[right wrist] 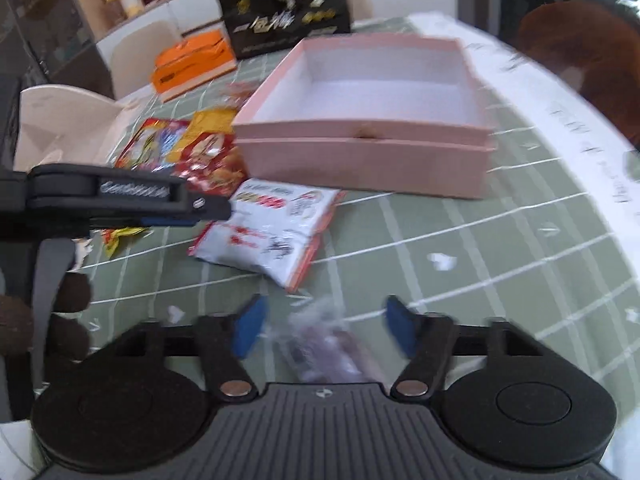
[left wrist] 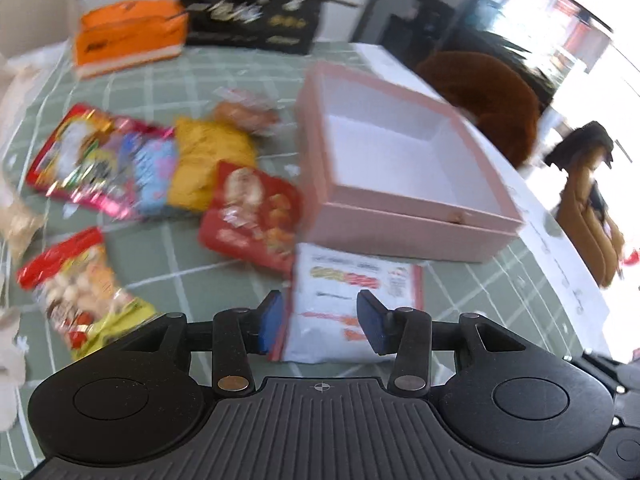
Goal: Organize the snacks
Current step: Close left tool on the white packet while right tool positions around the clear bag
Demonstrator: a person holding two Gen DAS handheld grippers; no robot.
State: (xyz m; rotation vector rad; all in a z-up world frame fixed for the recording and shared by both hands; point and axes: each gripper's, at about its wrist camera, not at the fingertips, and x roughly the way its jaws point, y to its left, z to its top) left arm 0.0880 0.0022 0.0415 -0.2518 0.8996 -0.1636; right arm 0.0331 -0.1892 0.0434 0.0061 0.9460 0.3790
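1. My left gripper (left wrist: 320, 320) is spread wide above the white snack packet (left wrist: 340, 304). Its blue pads (left wrist: 270, 322) flank the packet's near end; I cannot tell whether they touch it.
2. The white packet lies flat on the green grid tablecloth (left wrist: 200, 268), just in front of the pink box (left wrist: 404, 200). From the right wrist view the same packet (right wrist: 272, 236) sits between the box (right wrist: 360, 160) and my right gripper.
3. The pink box is open at the top, its white interior bare.
4. My right gripper (right wrist: 324, 330) is also released, fingers apart. A small clear-wrapped dark item (right wrist: 328, 352) sits between them, close to the palm. Heavy blur; contact is not determinable.
5. The left gripper (right wrist: 120, 196) shows in the right wrist view, at left, over the white packet's far corner.
6. Loose snacks are piled left of the box: a red packet (left wrist: 252, 216) beside the box's left wall, a yellow packet (left wrist: 208, 164) behind it, a red foil bag (left wrist: 88, 156) further left, and a red-and-yellow bag (left wrist: 76, 280) nearest me.
7. At the table's far edge stand an orange box (left wrist: 128, 36) and a black bag with gold print (left wrist: 252, 4).
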